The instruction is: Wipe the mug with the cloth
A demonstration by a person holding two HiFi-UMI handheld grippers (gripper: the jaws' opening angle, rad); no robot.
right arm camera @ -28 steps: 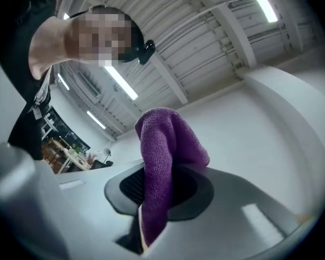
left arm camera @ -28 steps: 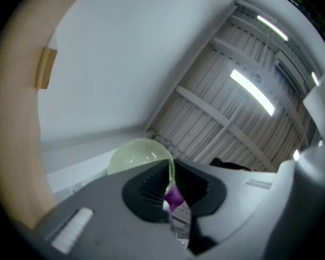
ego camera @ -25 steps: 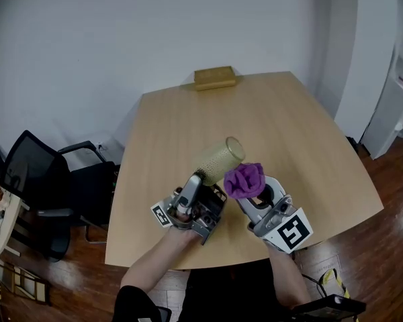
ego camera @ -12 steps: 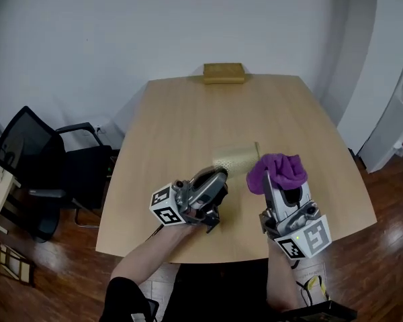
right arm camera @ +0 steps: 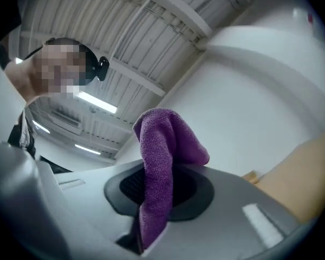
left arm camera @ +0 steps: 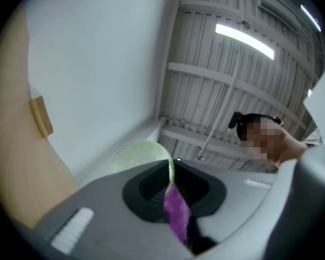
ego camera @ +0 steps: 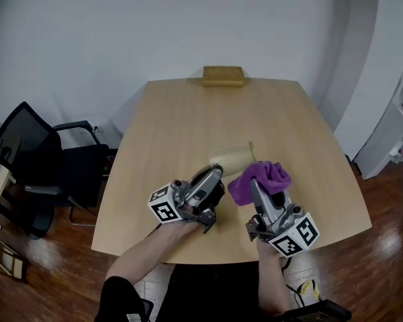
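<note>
A pale wall [ego camera: 188, 25] and a dark wood floor [ego camera: 363, 274] are seen around a light wooden table [ego camera: 188, 113] with rounded corners. A black office chair [ego camera: 33, 159] is set just beside the table's left edge. Over the near part of the table, two grippers are held side by side by a person, each carrying a cube with square markers at its rear. The left gripper [ego camera: 213, 174] is clenched on the wall of a yellow-green textured mug [ego camera: 234, 159]. Its jaws have just been closing, and in the left gripper view the thin green rim is seen pinched between the pads. The mug is held above the table, tipped onto its side, with its mouth turned toward the right gripper. Its inside is not shown in any view, so what it holds cannot be told. The right gripper [ego camera: 256, 192] is clamped on a purple cloth [ego camera: 258, 178]. In the right gripper view the cloth is squeezed between the pads, and its loose end is bunched up above the jaw tips. The cloth is held just beside the mug's mouth, and whether the two are touching cannot be told. A low tan box [ego camera: 223, 76] is placed at the far edge of the table, well apart from the grippers. It appears closed, and nothing of its contents is shown.
</note>
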